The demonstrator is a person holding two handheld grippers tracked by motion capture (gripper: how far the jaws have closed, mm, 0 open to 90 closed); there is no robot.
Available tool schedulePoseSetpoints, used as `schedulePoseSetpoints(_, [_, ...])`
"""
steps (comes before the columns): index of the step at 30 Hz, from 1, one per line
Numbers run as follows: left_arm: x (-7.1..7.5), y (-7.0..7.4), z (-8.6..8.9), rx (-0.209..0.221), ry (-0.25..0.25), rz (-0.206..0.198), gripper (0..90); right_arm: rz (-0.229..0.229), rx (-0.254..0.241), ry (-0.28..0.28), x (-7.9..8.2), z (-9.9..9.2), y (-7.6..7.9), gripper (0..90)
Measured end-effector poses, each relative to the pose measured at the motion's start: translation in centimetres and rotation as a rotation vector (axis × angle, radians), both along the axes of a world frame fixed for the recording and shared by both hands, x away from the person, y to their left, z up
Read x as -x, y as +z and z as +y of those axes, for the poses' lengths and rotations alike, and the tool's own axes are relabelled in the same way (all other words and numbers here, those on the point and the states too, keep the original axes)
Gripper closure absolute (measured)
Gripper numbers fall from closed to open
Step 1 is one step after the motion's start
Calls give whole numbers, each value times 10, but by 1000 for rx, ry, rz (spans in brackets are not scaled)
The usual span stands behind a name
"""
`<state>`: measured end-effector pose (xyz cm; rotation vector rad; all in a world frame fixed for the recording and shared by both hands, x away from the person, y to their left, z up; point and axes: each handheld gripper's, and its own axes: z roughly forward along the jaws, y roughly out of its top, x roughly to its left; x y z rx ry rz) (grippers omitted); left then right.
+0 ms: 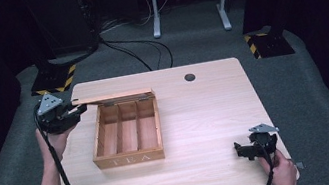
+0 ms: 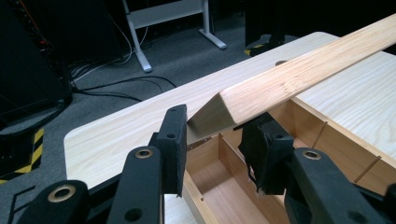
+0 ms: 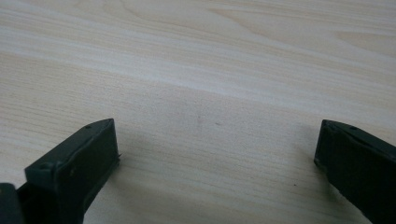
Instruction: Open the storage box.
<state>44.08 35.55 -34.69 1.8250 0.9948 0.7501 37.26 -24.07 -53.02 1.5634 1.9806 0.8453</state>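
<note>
A light wooden table (image 1: 207, 116) is standing on grey carpet (image 1: 314, 92) in a dark room. A wooden tea box (image 1: 128, 135), marked TEA on its near side, is sitting left of the table's middle, nearer the left edge than the right. Its three long compartments are lying open and bare. Its hinged lid (image 1: 113, 99) is standing raised at the box's far side, reaching out toward the table's far left corner. The left gripper (image 1: 77, 111), held in the person's left hand (image 1: 53, 141) over the left edge, is pinching the free end of the lid (image 2: 289, 79); in the left gripper view the two black jaws are sitting on either side of that end. The right gripper (image 1: 241, 149), held in the person's right hand (image 1: 283, 171), is resting near the near right corner, well apart from the box, with its jaws spread wide over bare tabletop (image 3: 201, 84), gripping nothing. A small dark round hole (image 1: 190, 77) is showing near the table's far edge.
</note>
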Motion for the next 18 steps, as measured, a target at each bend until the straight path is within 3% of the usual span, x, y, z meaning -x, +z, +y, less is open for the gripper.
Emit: schedulePoseSetpoints(18, [15, -11, -1, -12, -1, -8, 592, 1, 0, 2, 0, 0, 0, 0])
